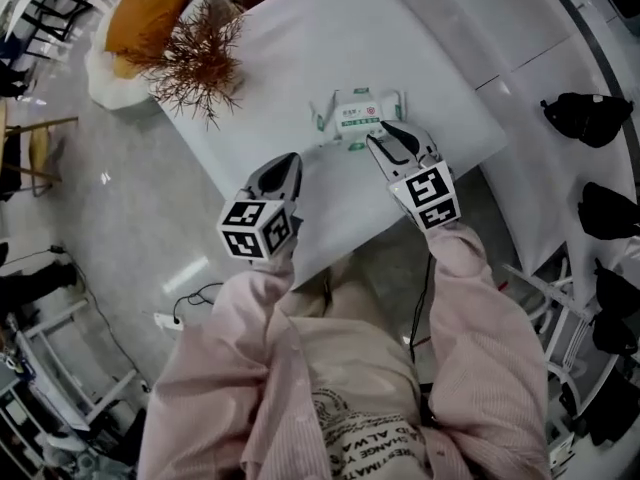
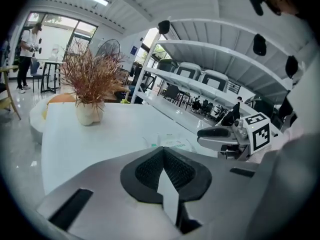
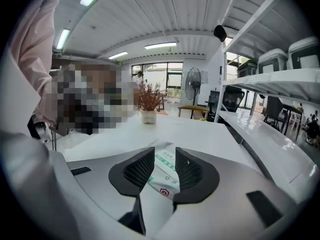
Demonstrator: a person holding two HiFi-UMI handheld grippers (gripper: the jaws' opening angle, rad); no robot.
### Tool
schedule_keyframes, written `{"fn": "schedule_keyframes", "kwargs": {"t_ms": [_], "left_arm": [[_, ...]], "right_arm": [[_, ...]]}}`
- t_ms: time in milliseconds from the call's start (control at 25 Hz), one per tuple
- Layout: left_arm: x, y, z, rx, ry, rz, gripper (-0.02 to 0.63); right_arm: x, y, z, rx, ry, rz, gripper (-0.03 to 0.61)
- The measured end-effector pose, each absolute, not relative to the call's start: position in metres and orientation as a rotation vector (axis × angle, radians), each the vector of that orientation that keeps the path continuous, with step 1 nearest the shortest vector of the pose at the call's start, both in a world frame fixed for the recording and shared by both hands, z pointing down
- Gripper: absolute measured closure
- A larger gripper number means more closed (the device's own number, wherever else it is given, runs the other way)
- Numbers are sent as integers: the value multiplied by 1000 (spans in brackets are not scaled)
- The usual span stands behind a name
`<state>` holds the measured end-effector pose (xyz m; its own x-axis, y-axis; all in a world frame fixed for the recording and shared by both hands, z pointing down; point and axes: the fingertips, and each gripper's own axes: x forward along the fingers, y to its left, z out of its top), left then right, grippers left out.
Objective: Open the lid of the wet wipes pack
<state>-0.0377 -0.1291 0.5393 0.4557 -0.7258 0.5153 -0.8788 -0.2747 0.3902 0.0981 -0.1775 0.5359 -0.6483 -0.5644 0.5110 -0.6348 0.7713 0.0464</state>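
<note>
The wet wipes pack is white with green print and lies flat on the white table. My right gripper is open at the pack's near right edge. In the right gripper view the pack shows through the gap between the pads of that gripper, and nothing is gripped. My left gripper is shut and empty, off to the left of the pack and nearer the table's front edge. In the left gripper view the closed jaws of the left gripper point towards the pack, with the right gripper beyond.
A vase of dried brown branches stands at the table's far left corner. An orange cushion lies on a white seat beyond it. White shelving with black items runs along the right. The table's front edge is just under both grippers.
</note>
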Motion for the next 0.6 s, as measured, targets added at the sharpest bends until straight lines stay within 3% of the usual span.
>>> {"fn": "schedule_keyframes", "kwargs": {"t_ms": [600], "left_arm": [[-24,-150,586,2026,-1262,325,614]], "right_arm": [[79,-190,592,569,-2295,-107,472]]}}
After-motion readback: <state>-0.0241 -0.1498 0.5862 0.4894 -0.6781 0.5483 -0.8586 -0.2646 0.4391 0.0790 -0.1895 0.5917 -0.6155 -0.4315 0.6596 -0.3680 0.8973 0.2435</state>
